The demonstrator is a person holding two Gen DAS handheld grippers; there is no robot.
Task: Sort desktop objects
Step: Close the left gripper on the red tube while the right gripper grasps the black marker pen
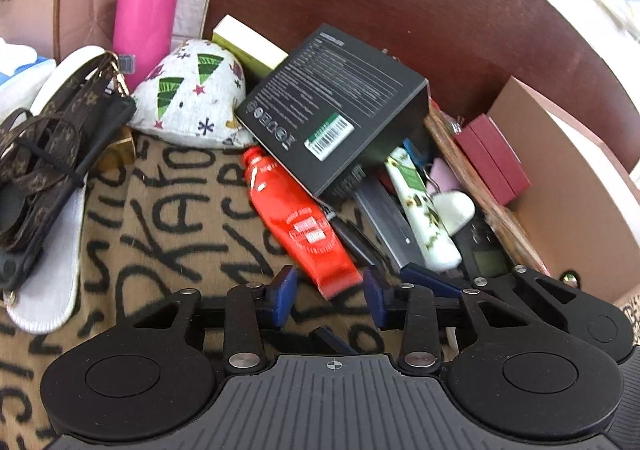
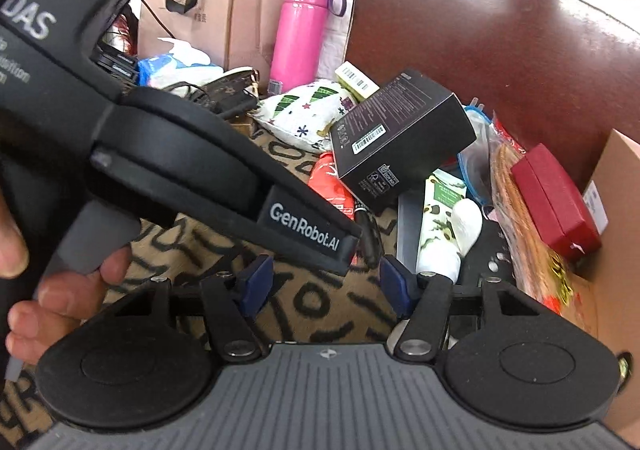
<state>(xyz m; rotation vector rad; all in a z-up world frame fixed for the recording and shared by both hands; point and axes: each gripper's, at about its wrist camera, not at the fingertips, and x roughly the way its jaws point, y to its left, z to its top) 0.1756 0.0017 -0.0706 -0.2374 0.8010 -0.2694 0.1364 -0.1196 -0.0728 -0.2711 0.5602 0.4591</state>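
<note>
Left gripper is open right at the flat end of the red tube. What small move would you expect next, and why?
Probably a short push forward, then close. The left gripper is open, and the red tube has only its crimped end between the fingers. Its cap end lies under the black box.

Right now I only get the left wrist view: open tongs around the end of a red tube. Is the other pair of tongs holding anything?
Observer: No. The right tongs are open and hold nothing; they hang above the patterned cloth.
Operator: Who is holding my pair?
Observer: A bare left hand, with its fingers curled under a grey lever.
Operator: Is anything hiding behind the black box?
Observer: Yes, a clear container with a blue rim lies just behind the black box.
</note>
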